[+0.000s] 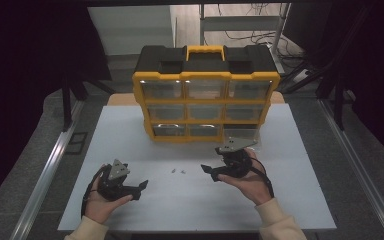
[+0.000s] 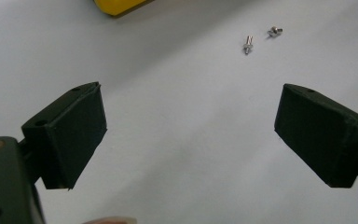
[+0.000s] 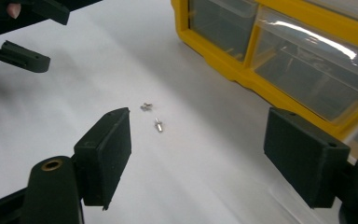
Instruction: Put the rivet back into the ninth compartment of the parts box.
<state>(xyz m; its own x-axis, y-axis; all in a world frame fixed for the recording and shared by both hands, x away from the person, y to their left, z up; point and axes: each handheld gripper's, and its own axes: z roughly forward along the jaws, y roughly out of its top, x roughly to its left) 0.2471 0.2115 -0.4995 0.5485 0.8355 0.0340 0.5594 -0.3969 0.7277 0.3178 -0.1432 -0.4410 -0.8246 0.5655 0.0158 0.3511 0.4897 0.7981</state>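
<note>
High view, left to right, taking the two small screws [image 1: 178,171] on the white table [image 1: 130,130] as the landmark. Left of the screws and nearer the person, the left gripper [image 1: 139,189] rests in a hand, jaws wide apart with nothing between them. Straight behind the screws stands a yellow and black drawer cabinet [image 1: 206,100] with three rows of clear drawers, all apparently closed except perhaps the lower right one, which is hard to make out behind the gripper. Just right of the screws, the right gripper [image 1: 209,172] points toward them, jaws also apart and empty.

Left gripper view: the screws [image 2: 260,39] lie well ahead, beyond the open jaws. Right gripper view: the screws [image 3: 152,116] lie close in front, nearer the left jaw, not yet between the pads.

Judging from this, picking up has not begun: both screws lie loose on the table, apart from each other, untouched. Grasping one, and presumably putting it in a drawer, is still to come
</note>
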